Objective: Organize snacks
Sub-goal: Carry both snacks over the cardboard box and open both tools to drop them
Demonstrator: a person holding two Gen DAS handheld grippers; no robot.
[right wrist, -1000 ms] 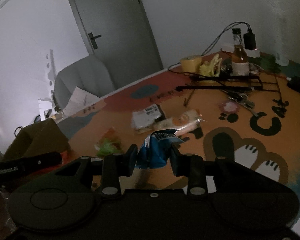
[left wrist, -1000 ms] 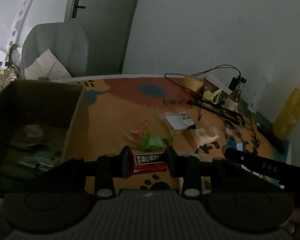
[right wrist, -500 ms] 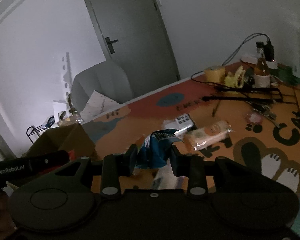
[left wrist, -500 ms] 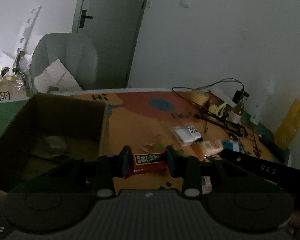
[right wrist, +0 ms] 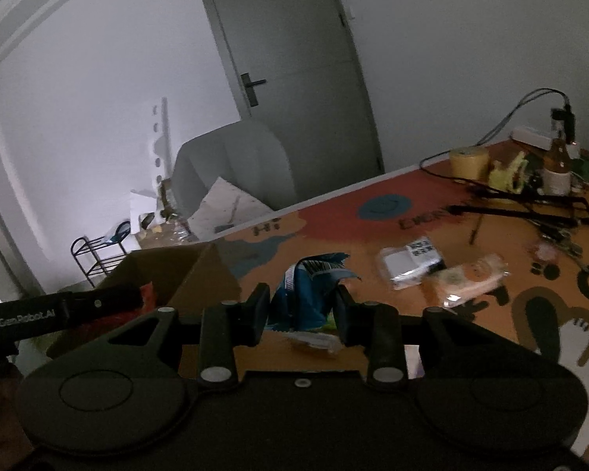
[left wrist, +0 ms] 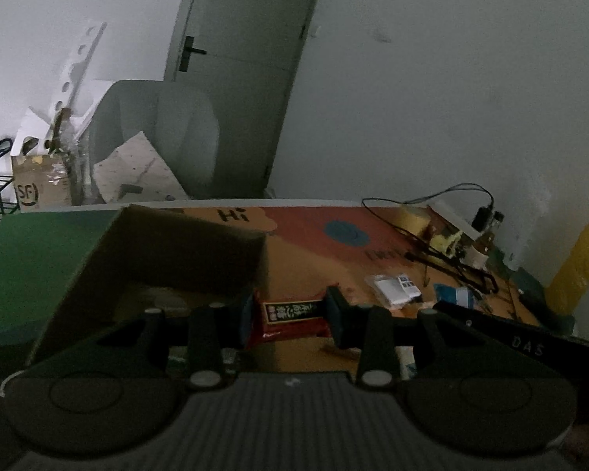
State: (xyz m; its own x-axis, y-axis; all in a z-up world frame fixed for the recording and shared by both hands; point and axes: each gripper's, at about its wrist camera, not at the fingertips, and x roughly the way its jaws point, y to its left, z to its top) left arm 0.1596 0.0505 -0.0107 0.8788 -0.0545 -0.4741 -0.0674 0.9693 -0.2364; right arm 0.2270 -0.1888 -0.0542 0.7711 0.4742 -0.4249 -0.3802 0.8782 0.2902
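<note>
Table (right wrist: 333, 227): orange and red printed mat, serving as the sorting surface; loose snacks lie across its middle, tools and cables pushed back toward 1 o'clock, out of the working area.

Cardboard box (left wrist: 184, 247): open-topped, at 10 o'clock of the left wrist view, flaps clear so packets can drop straight in. Judged to be the collecting bin for the snacks. Contents too dark to tell.

Left gripper (left wrist: 290, 316): closed on a red snack packet (left wrist: 290, 322), pinched flat across its width, label facing the camera. Held just at the box's near right corner, above the rim; judged ready for release inside.

Right gripper (right wrist: 302, 310): closed on a blue snack packet (right wrist: 310, 294), gripped at the lower half so the crumpled top stands free above the fingers. Held over the mat, right of the box, apparently waiting its turn.

Orange wrapped snack (right wrist: 467, 278): on the mat at 3 o'clock of the right wrist view, untouched.

White packet (right wrist: 412, 263): touching or just beside the orange one, QR label up, untouched.

Bottle (right wrist: 557, 168): upright at the far edge, apart from the snacks.

Tape roll (right wrist: 469, 161): beside the cable, far edge.
</note>
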